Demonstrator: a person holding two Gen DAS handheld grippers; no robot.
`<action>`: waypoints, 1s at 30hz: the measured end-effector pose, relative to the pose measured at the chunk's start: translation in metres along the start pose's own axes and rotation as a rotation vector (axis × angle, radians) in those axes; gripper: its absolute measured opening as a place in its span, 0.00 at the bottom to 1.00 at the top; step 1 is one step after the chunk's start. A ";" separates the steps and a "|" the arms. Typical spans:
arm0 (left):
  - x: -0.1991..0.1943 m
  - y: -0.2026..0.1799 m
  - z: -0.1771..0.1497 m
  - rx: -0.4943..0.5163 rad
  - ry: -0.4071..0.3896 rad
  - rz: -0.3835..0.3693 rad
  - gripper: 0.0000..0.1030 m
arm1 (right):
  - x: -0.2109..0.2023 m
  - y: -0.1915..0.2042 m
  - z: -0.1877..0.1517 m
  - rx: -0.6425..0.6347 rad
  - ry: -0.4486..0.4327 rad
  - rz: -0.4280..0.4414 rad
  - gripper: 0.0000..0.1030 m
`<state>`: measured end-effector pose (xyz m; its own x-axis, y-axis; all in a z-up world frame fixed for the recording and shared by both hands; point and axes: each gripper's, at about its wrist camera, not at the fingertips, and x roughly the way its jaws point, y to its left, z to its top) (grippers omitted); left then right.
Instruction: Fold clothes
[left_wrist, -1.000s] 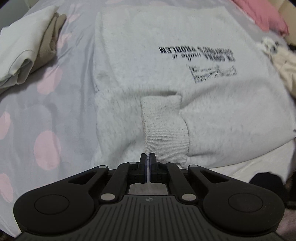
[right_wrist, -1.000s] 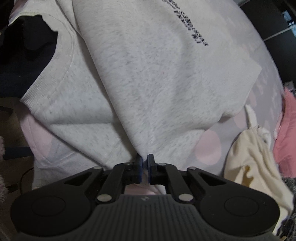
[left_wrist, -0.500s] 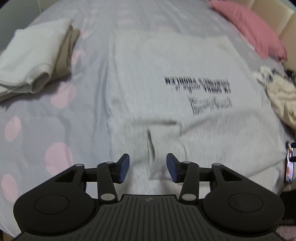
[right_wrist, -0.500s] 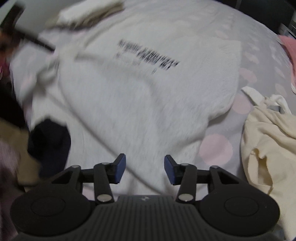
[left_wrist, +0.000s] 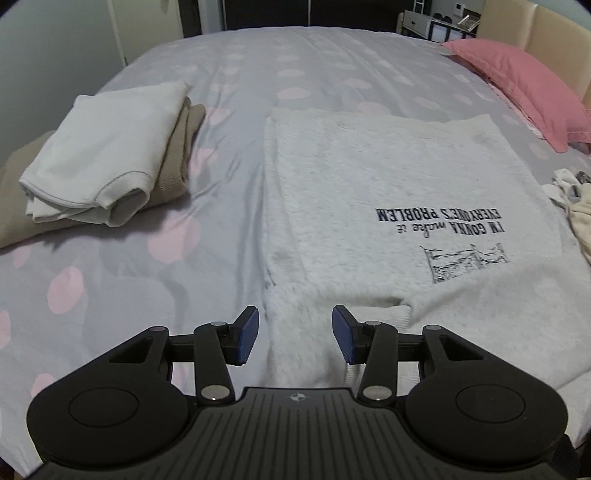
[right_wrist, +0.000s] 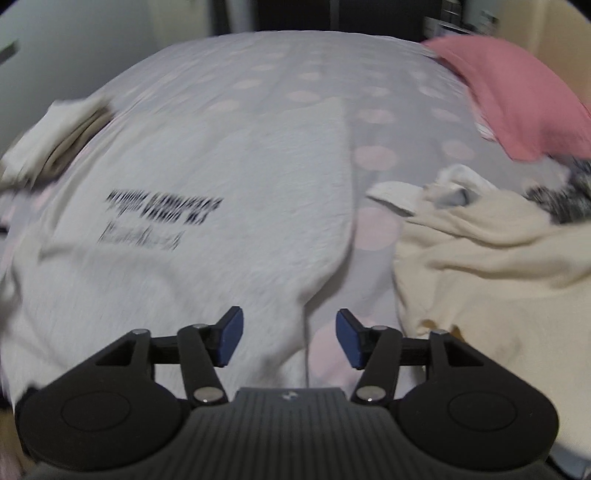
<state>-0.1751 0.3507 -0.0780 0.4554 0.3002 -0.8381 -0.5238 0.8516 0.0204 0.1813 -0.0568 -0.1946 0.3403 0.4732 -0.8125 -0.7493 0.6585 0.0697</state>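
Grey marl fleece, soft and thick: my sweatshirt (left_wrist: 388, 184) lies flat on the bed (left_wrist: 229, 66), filling the left view from 12 to 3 o'clock, a sleeve cuff (left_wrist: 395, 314) folded in across the near end. I judge it limp but fairly heavy, so it will sag unless I take it by an edge or corner with both tools. The upside-down print (left_wrist: 437, 218) reads "I'M GONNA make it EVERYONE'S PROBLEM" above a sketchy drawing. My left tool (left_wrist: 293, 339) is spread wide over the near edge, gripping nothing. My right tool (right_wrist: 290, 338) is likewise apart and empty, over the shirt's right side edge. Folded clothes (left_wrist: 103, 155) sit at 10 o'clock; a cream garment (right_wrist: 491, 251) waits at 3.
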 end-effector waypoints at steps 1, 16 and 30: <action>0.001 0.000 0.000 -0.001 -0.005 0.011 0.41 | 0.001 -0.003 0.002 0.017 -0.006 -0.012 0.66; 0.019 0.027 0.047 0.013 -0.075 -0.003 0.41 | 0.030 -0.005 0.045 -0.004 -0.048 -0.033 0.77; 0.116 0.046 0.149 -0.013 -0.130 -0.025 0.41 | 0.143 -0.022 0.146 0.081 -0.004 -0.028 0.74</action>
<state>-0.0391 0.4882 -0.0932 0.5572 0.3330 -0.7607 -0.5204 0.8539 -0.0075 0.3295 0.0819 -0.2276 0.3634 0.4561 -0.8124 -0.6911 0.7167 0.0931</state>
